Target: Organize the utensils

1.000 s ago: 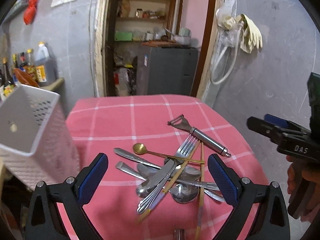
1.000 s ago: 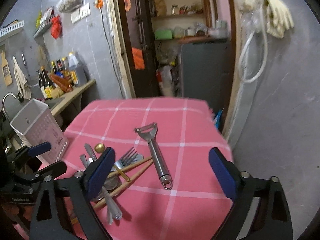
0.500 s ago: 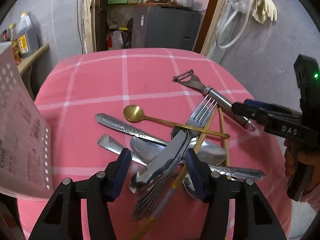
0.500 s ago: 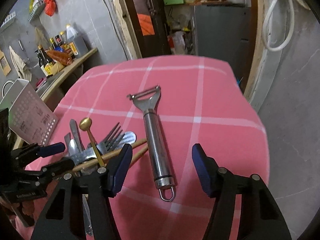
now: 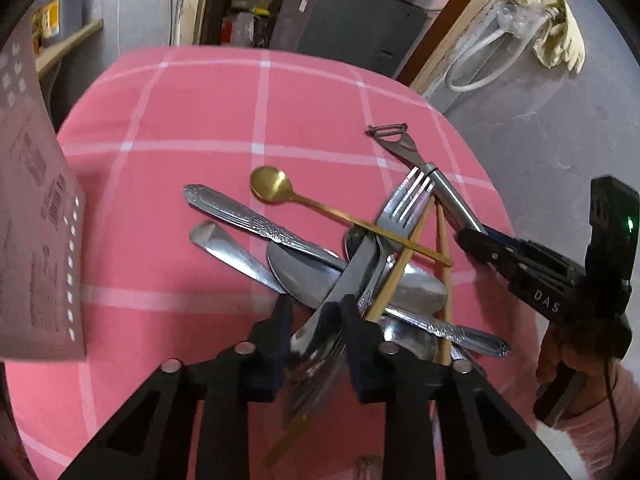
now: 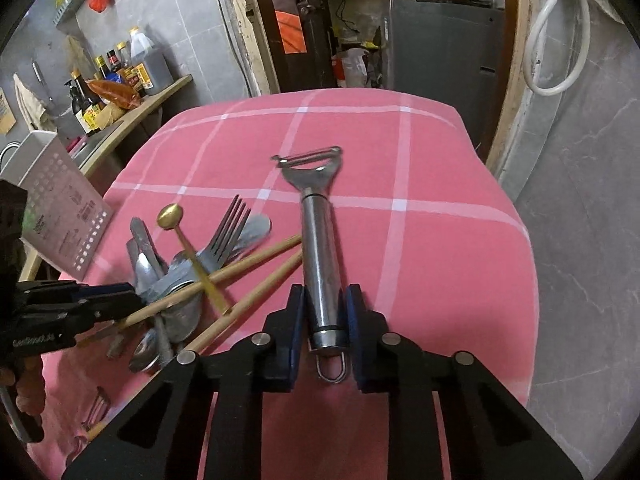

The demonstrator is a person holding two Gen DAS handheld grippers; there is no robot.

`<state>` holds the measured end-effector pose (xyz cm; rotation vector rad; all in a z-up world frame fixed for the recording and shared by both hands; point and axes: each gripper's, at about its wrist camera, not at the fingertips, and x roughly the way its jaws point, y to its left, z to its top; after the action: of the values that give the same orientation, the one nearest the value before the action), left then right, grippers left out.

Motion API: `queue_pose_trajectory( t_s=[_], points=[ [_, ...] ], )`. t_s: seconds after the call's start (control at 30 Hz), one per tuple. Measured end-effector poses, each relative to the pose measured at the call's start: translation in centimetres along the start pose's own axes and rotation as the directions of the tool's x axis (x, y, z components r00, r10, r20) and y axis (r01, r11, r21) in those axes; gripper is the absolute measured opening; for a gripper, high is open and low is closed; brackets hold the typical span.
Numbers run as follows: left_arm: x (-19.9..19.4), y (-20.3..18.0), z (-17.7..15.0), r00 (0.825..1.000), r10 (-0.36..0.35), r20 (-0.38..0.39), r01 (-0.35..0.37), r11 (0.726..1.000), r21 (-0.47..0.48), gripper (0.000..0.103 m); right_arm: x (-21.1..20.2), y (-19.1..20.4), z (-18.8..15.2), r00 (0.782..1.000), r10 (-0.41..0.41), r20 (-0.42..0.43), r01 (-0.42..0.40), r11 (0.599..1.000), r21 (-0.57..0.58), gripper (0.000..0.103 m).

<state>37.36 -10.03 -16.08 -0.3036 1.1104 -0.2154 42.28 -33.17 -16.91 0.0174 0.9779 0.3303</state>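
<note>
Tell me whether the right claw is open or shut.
Shut: the right claw has both blue pads pressed against the steel peeler handle.

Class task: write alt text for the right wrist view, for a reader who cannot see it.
The right tongs grip the handle of a steel peeler lying on a pink checked tablecloth. To the left, chopsticks, a fork and spoons lie piled.

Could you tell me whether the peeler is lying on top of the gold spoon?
No, the peeler lies on the pink cloth right of the pile, apart from the gold spoon.
</note>
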Motion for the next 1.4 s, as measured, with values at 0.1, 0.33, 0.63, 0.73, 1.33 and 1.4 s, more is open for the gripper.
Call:
queue_pose_trajectory(
  t_s=[0.1, 0.33, 0.63, 0.73, 1.33, 1.4],
  points=[
    [-0.3, -0.2, -0.2, 1.0, -0.021, -0.013, 0.021, 0.999, -0.025, 0.009, -1.5, 0.2, -1.1, 1.0, 0.001, -0.003, -0.001, 1.0, 0.025, 0.017],
    [-1.1, -0.9, -1.6, 0.994, -0.093, -0.051, 0.09, 0.994, -0.063, 0.005, -4.4, 0.1, -4.8, 0.999, 0.018, -0.035, -0.014, 0.994, 0.104, 0.016],
    [-1.1, -0.6, -3.1, 0.986, -0.147, -0.077, 0.14, 0.986, -0.094, 0.004, -4.7, 0.2, -6.5, 0.997, 0.053, -0.049, -0.047, 0.991, 0.124, 0.018],
    [-0.9, 0.1, -2.5, 0.984, -0.162, -0.07, 0.152, 0.978, -0.141, 0.004, -4.9, -0.2, -5.7, 0.998, 0.062, -0.033, -0.058, 0.991, 0.119, 0.031],
    [2.8, -0.6, 2.5, 0.959, -0.207, -0.195, 0.179, 0.972, -0.152, 0.008, 1.7, 0.5, 2.1, 0.981, 0.005, -0.195, -0.001, 1.0, 0.021, 0.029],
    [2.9, -0.9, 2.8, 0.957, -0.196, -0.213, 0.169, 0.976, -0.138, 0.009, 1.8, 0.9, 2.2, 0.979, -0.017, -0.202, 0.018, 1.0, 0.005, 0.029]
  ],
)
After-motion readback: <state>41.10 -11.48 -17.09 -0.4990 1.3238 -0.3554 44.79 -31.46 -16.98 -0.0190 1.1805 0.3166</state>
